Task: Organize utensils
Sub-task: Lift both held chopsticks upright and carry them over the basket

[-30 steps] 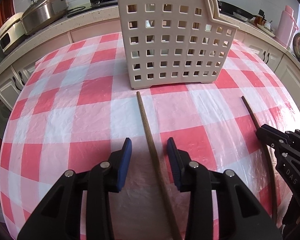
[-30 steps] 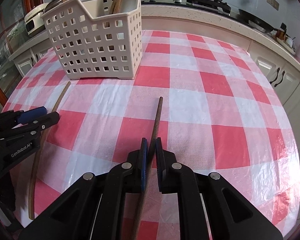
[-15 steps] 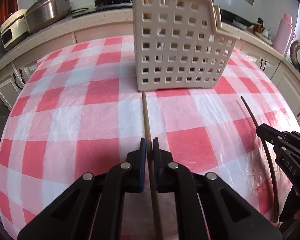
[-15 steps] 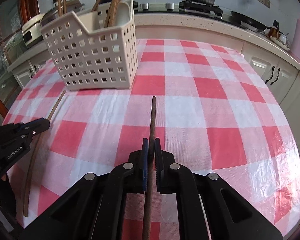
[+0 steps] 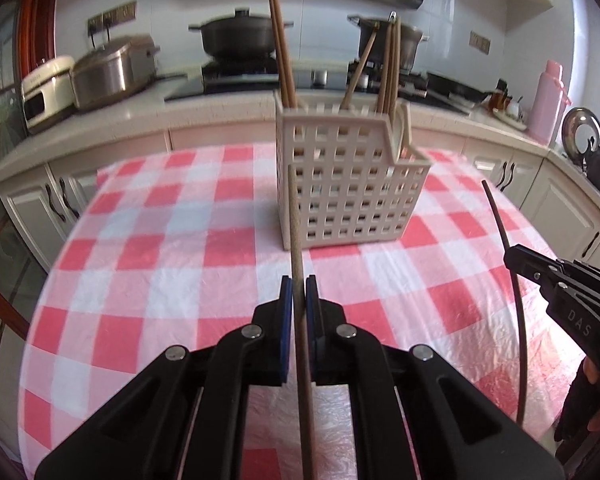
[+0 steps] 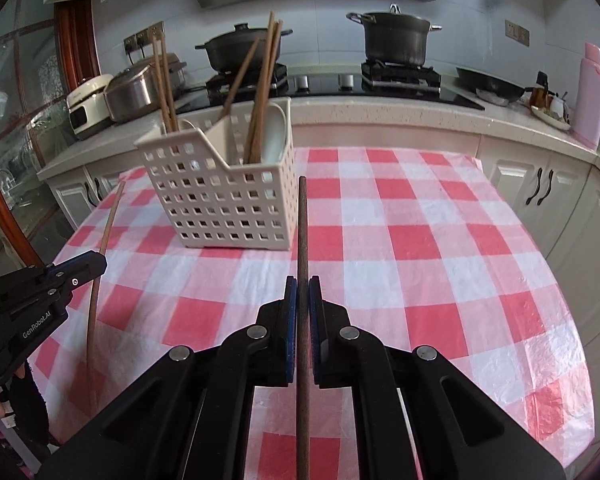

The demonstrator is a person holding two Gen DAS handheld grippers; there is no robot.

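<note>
My left gripper (image 5: 299, 288) is shut on a light brown chopstick (image 5: 294, 220) and holds it lifted above the checked tablecloth, its tip toward the basket. My right gripper (image 6: 302, 288) is shut on a dark brown chopstick (image 6: 302, 220), also lifted. A cream perforated utensil basket (image 5: 348, 192) stands on the table ahead, also in the right wrist view (image 6: 224, 200), with several chopsticks (image 6: 260, 92) and a white spoon upright in it. The right gripper (image 5: 540, 268) shows at the left view's right edge, the left gripper (image 6: 80, 268) at the right view's left edge.
The table has a red-and-white checked cloth (image 6: 420, 240). Behind it runs a kitchen counter (image 6: 420, 116) with a stove, two dark pots (image 6: 392, 36), rice cookers (image 5: 108, 72) and a pink flask (image 5: 548, 100). White cabinets stand around the table.
My left gripper closed on the light chopstick that lay on the table. Both grippers then rose and tilted up, lifting their chopsticks off the cloth.
</note>
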